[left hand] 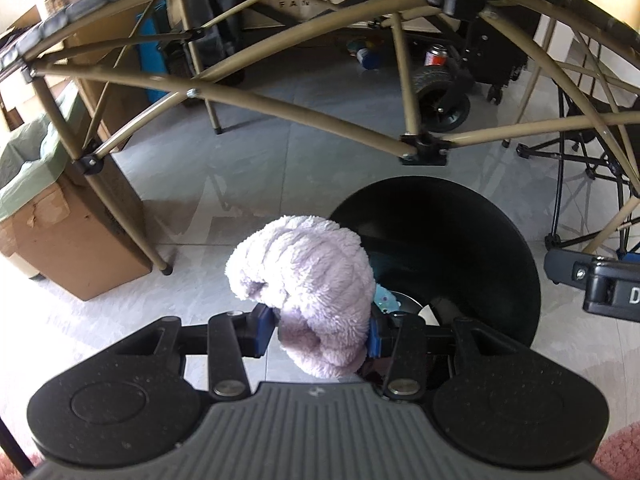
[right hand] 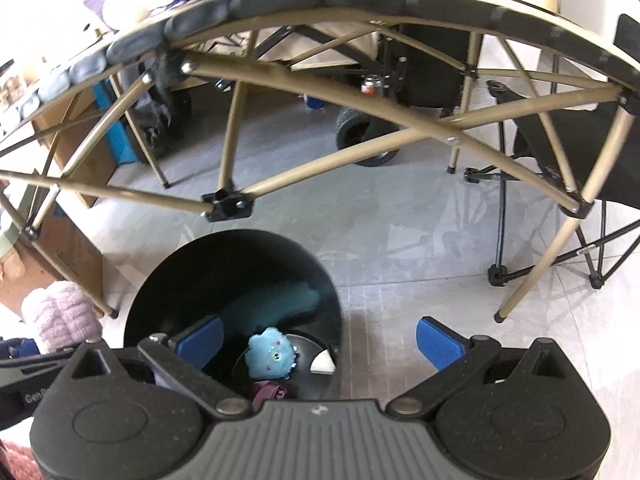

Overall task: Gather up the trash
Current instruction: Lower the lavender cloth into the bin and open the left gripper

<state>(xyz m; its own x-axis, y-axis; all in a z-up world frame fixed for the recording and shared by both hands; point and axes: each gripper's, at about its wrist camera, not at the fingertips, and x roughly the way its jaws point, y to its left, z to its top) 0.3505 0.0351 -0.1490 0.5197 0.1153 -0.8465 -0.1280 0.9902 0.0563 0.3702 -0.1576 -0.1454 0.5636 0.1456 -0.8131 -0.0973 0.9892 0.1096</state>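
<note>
My left gripper (left hand: pixel 318 334) is shut on a fluffy lilac cloth (left hand: pixel 308 276), whose bunched top stands up above the blue pads. It hangs just left of the black round bin (left hand: pixel 460 232) on the floor. In the right wrist view the same lilac cloth (right hand: pixel 60 314) shows at the far left. My right gripper (right hand: pixel 320 342) stands open over the bin (right hand: pixel 224 276), with nothing between its fingers. Inside the bin lie a light blue plush thing (right hand: pixel 272 354), a purple scrap (right hand: pixel 270 392) and a white piece (right hand: pixel 322 362).
A folding table with tan tube legs (left hand: pixel 304 116) arches over the floor ahead. A cardboard box lined with a green bag (left hand: pixel 48 216) stands at the left. A black folding chair (right hand: pixel 576 152) is at the right; a wheeled cart (left hand: pixel 440 96) and a can (left hand: pixel 436 55) lie beyond.
</note>
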